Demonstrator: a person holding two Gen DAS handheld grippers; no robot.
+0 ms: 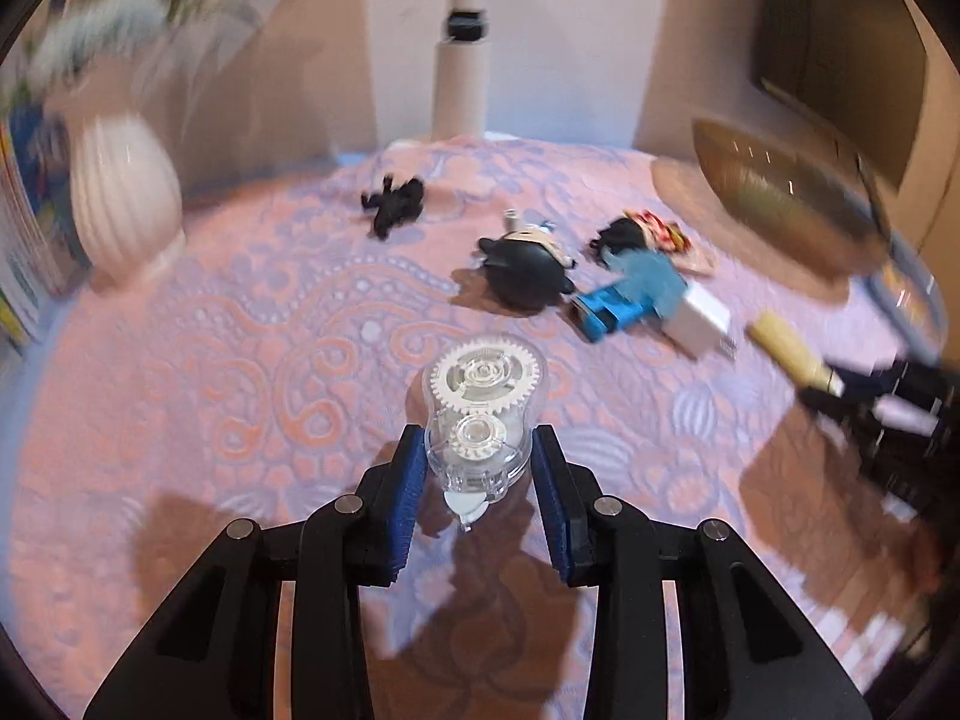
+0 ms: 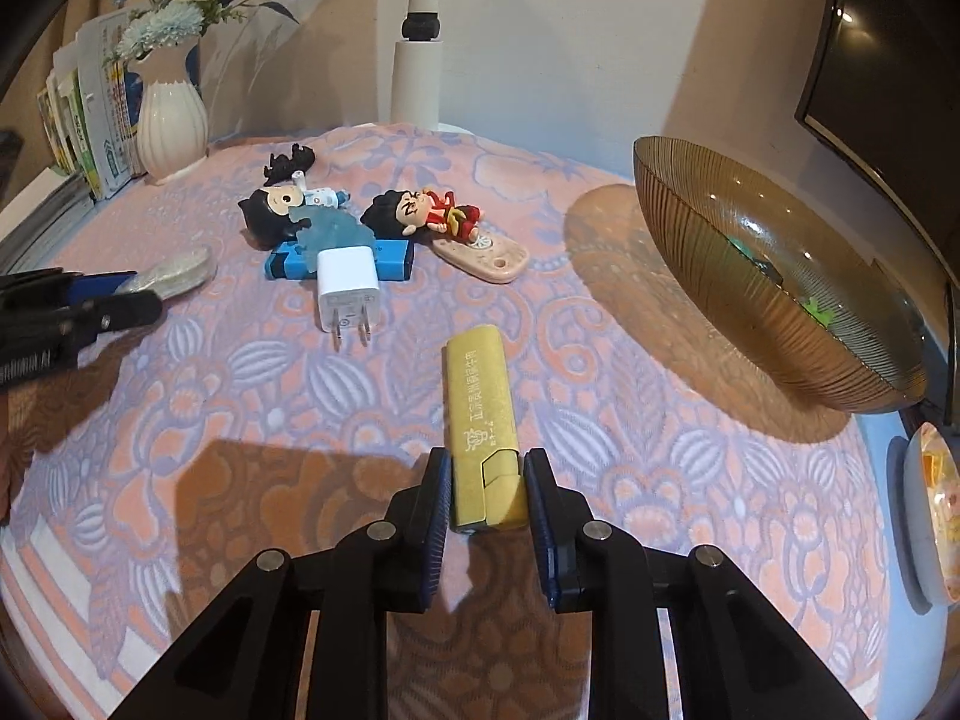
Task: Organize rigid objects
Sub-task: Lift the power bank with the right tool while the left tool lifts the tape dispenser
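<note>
My left gripper point(image 1: 478, 461) is shut on a clear correction-tape dispenser point(image 1: 483, 414) with white gears, held above the patterned cloth point(image 1: 240, 360). My right gripper point(image 2: 487, 486) is shut on a gold lighter point(image 2: 483, 420), also seen in the left wrist view point(image 1: 792, 354). On the cloth lie a white charger plug point(image 2: 348, 285), a blue lighter point(image 2: 390, 258), a black-haired figurine point(image 2: 282, 210), a red-robed figurine point(image 2: 420, 213) on a pink case point(image 2: 486, 255), and a small black toy point(image 2: 291, 162). A brown glass bowl point(image 2: 774, 282) stands at the right.
A white vase with flowers point(image 2: 171, 120) and several books point(image 2: 84, 114) stand at the back left. A white pole point(image 2: 417, 42) rises at the back. A dark screen point(image 2: 888, 60) is at the far right. A small plate point(image 2: 933, 516) sits at the right edge.
</note>
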